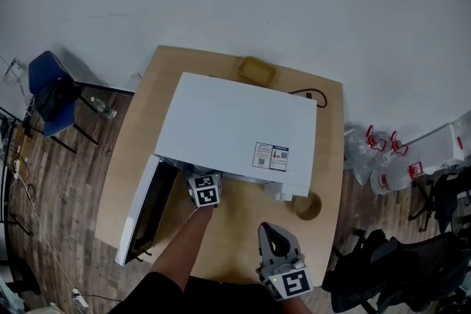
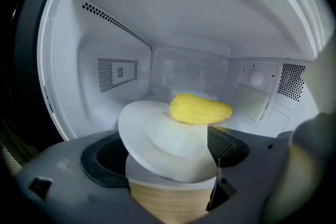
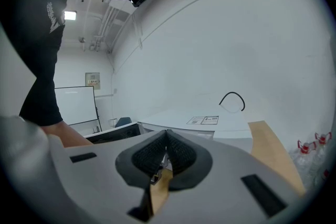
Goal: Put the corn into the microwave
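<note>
The white microwave (image 1: 235, 129) stands on the wooden table (image 1: 327, 151) with its door (image 1: 143, 211) swung open to the left. In the left gripper view a yellow corn cob (image 2: 200, 109) lies on the far side of a white plate (image 2: 157, 139) inside the cavity. My left gripper (image 2: 167, 153) reaches into the opening, its jaws spread wide on either side of the plate's near rim and not pressing it. In the head view only its marker cube (image 1: 206, 190) shows at the microwave's mouth. My right gripper (image 1: 271, 233) hovers over the table's front edge, shut and empty, the pads (image 3: 157, 155) touching.
A small round brown cup (image 1: 307, 206) sits on the table to the right of the microwave. A tan tray (image 1: 256, 70) and a black cable (image 1: 313, 94) lie behind it. A blue chair (image 1: 48, 92) stands left; water jugs (image 1: 386, 158) and a black chair (image 1: 397, 268) stand right.
</note>
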A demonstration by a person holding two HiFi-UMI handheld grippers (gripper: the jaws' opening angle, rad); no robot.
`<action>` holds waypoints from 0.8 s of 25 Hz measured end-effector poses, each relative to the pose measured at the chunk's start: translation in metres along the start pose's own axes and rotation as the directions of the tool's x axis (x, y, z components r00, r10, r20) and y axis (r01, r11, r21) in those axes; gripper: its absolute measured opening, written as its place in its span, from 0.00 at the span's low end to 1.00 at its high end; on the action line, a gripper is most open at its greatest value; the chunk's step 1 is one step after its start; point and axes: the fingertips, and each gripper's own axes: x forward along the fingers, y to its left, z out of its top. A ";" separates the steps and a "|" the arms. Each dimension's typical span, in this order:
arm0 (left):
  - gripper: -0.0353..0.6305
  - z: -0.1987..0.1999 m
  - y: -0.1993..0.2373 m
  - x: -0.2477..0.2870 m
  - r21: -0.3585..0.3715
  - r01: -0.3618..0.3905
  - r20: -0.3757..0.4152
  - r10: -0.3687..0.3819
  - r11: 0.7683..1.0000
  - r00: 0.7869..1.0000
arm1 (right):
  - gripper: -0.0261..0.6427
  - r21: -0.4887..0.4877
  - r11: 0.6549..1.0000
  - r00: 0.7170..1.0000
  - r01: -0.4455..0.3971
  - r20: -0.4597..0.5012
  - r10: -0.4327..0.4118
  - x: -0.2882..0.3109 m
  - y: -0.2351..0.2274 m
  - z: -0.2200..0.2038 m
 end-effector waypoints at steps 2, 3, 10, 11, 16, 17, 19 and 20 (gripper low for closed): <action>0.69 0.000 0.001 -0.002 0.007 0.001 0.010 -0.001 1.000 1.000 | 0.13 0.004 1.000 1.000 -0.010 0.005 0.010 0.001 0.002 0.003; 0.69 0.002 0.000 -0.002 0.016 0.005 0.015 -0.005 1.000 1.000 | 0.13 0.004 1.000 1.000 -0.015 0.007 0.015 0.001 0.003 0.003; 0.69 0.004 -0.010 0.011 0.068 0.024 -0.009 -0.024 0.997 1.000 | 0.13 0.019 1.000 1.000 -0.013 -0.002 0.013 -0.001 0.008 -0.001; 0.69 0.005 -0.014 0.013 0.073 0.034 -0.015 -0.033 0.997 0.999 | 0.13 0.025 1.000 1.000 -0.011 -0.009 0.011 -0.002 0.009 -0.001; 0.69 0.003 -0.020 0.017 0.028 0.063 -0.008 -0.062 0.998 0.998 | 0.13 0.022 1.000 1.000 -0.013 -0.005 0.013 -0.003 0.006 -0.005; 0.69 0.004 -0.020 0.015 0.026 0.064 -0.003 -0.064 0.998 0.998 | 0.13 0.015 1.000 1.000 -0.010 -0.006 0.011 -0.003 0.005 -0.006; 0.69 0.004 -0.019 0.010 0.036 0.053 -0.001 -0.053 0.998 0.999 | 0.13 0.008 1.000 1.000 -0.001 -0.017 0.001 -0.004 0.002 -0.008; 0.69 0.003 -0.016 0.008 0.042 0.037 -0.002 -0.037 0.998 0.999 | 0.13 0.015 1.000 1.000 0.005 -0.023 -0.005 -0.004 0.001 -0.007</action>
